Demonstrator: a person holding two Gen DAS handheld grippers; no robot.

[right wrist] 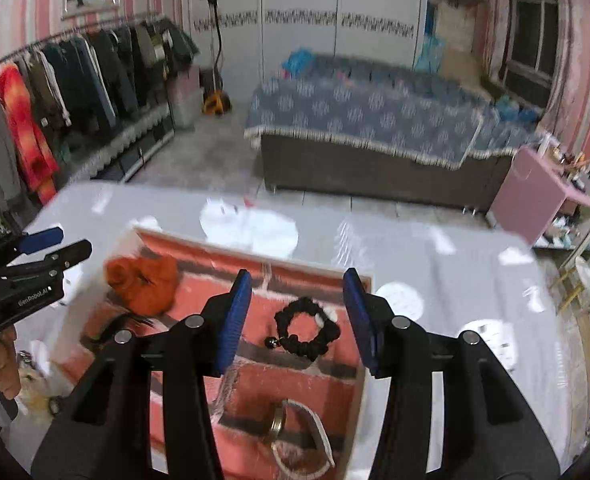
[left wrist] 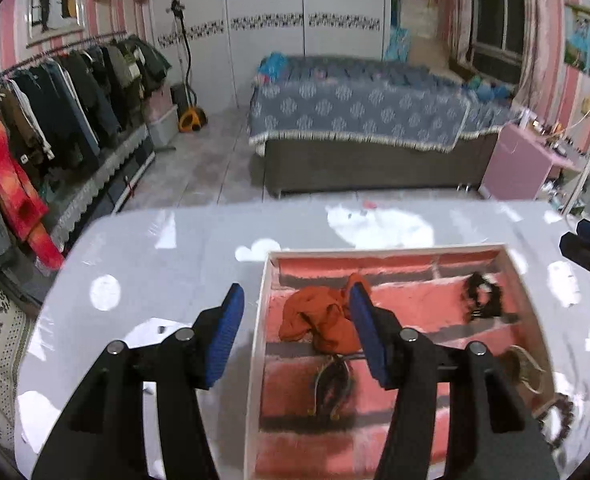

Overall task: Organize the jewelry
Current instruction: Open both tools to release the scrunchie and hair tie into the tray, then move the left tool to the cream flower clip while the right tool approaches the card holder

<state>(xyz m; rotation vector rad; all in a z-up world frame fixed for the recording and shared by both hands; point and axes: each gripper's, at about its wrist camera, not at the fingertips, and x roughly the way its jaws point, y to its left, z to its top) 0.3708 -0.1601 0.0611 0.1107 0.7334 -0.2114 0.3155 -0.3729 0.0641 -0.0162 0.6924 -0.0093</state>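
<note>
on the glossy tabletop [left wrist: 167, 264] sits a shallow white-rimmed tray [left wrist: 259, 320] lined with pink and grey striped cloth, and the jewelry pieces lie scattered inside it. the left hand-held gripper [left wrist: 295, 332] hangs over the tray's left edge with its jaws spread wide and nothing between them; an orange scrunchie [left wrist: 319, 320] lies just ahead, pressed close to the inner face of its right finger, with a dark tangle of thin cords [left wrist: 333, 384] below it. the right hand-held gripper [right wrist: 297, 320] is likewise wide and empty, and a black beaded bracelet [right wrist: 307, 334] lies almost squarely between its fingertips, slightly lower and farther down on the lining. that ring shape has no real long axis, so either approach angle would likely serve. a metal ring with a pale strap [right wrist: 295, 428] rests nearer the camera. judging by position, the right side is the better placed for the bracelet, the left for the scrunchie.
</note>
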